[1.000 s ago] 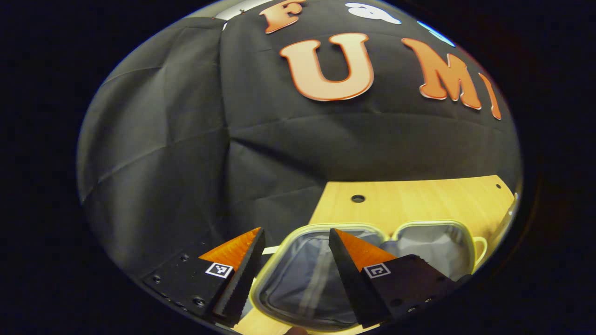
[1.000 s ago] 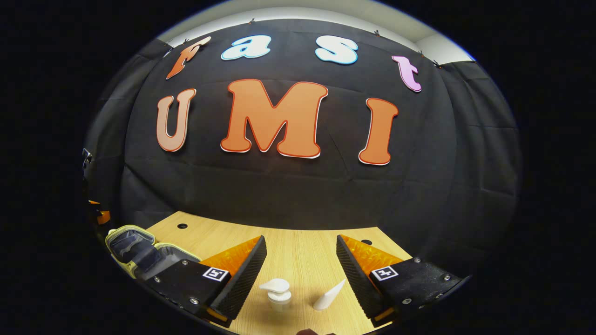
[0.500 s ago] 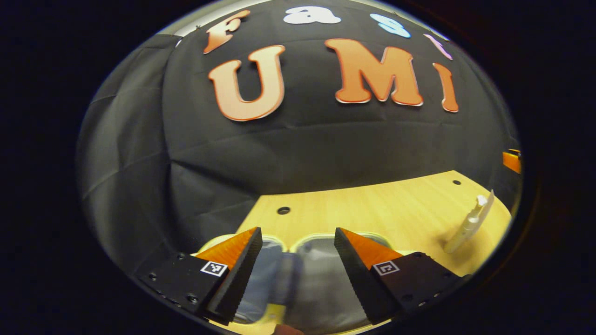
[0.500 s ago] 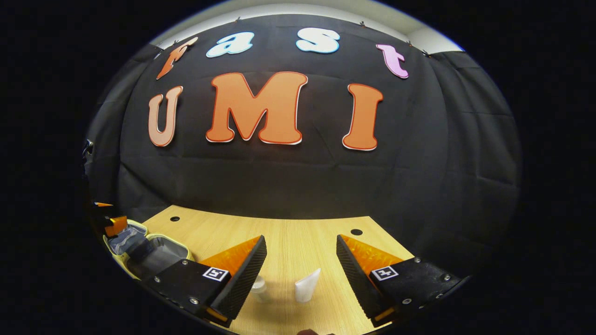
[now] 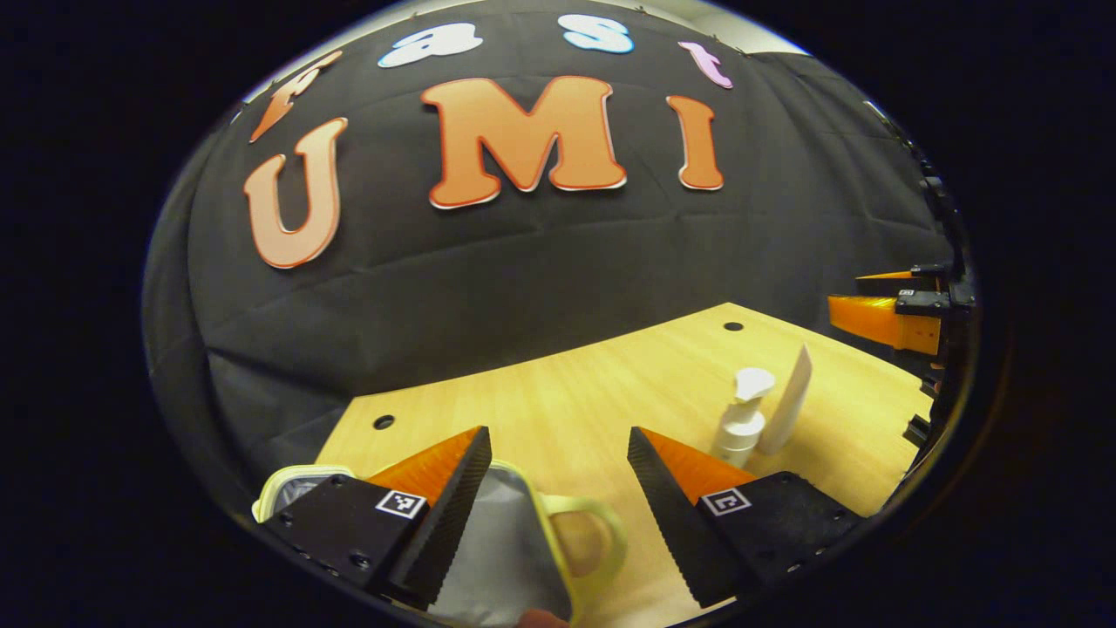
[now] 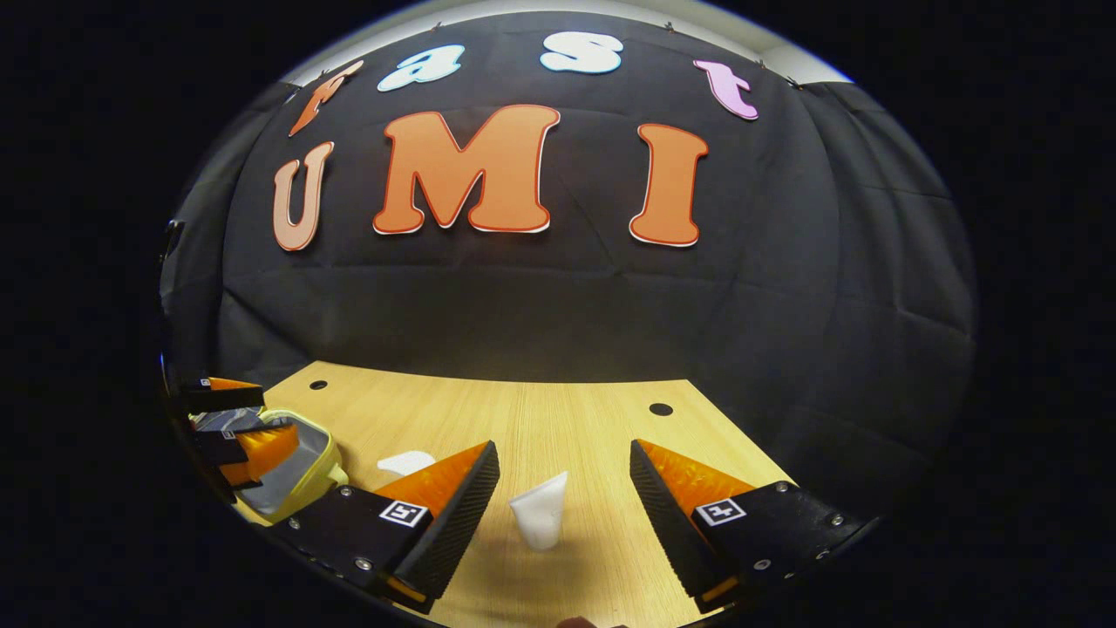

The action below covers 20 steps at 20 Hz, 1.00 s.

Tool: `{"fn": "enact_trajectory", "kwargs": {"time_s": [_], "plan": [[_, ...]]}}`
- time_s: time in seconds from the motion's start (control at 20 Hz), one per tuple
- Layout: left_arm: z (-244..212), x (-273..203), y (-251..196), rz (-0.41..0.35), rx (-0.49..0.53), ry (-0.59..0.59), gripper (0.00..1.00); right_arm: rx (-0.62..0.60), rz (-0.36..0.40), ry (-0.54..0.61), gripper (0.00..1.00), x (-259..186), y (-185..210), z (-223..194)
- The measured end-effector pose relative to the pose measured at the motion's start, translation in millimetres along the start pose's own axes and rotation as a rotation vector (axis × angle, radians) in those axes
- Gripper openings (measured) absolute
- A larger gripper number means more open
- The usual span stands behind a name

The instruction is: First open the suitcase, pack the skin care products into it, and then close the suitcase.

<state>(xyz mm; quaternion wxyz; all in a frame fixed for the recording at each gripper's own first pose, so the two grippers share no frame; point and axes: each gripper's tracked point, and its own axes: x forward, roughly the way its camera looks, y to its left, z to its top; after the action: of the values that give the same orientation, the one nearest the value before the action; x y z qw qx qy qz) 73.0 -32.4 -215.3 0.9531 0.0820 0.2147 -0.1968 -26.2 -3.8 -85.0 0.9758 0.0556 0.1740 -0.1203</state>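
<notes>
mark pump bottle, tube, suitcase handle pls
pump bottle point(image 5: 739, 427), left gripper view, on its white body below the pump head.
tube point(image 6: 540, 515), right gripper view, mid-body.
suitcase handle point(image 5: 610, 532), left gripper view, on the yellow loop.

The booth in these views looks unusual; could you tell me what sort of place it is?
Probably a staged recording booth, not a home: black cloth wall behind a bare wooden table with drilled holes, and a few props, an open suitcase, a pump bottle and a tube.
</notes>
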Motion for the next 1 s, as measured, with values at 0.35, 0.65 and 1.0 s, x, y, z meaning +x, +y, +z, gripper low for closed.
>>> {"fn": "enact_trajectory", "kwargs": {"time_s": [0.35,0.65,1.0], "plan": [[-17.4,30.1,-82.6,-0.164,0.046,0.019,0.99,-0.035,-0.004,0.03,0.96,1.3,-11.6,-13.2],[-52.8,59.5,-138.3,-0.265,0.048,0.088,0.99,-0.029,0.031,0.046,0.96,2.8,-9.3,-17.7],[-96.6,100.1,-166.9,-0.299,-0.075,0.161,0.95,-0.048,0.084,0.085,0.96,3.5,-8.8,-28.0]]}}
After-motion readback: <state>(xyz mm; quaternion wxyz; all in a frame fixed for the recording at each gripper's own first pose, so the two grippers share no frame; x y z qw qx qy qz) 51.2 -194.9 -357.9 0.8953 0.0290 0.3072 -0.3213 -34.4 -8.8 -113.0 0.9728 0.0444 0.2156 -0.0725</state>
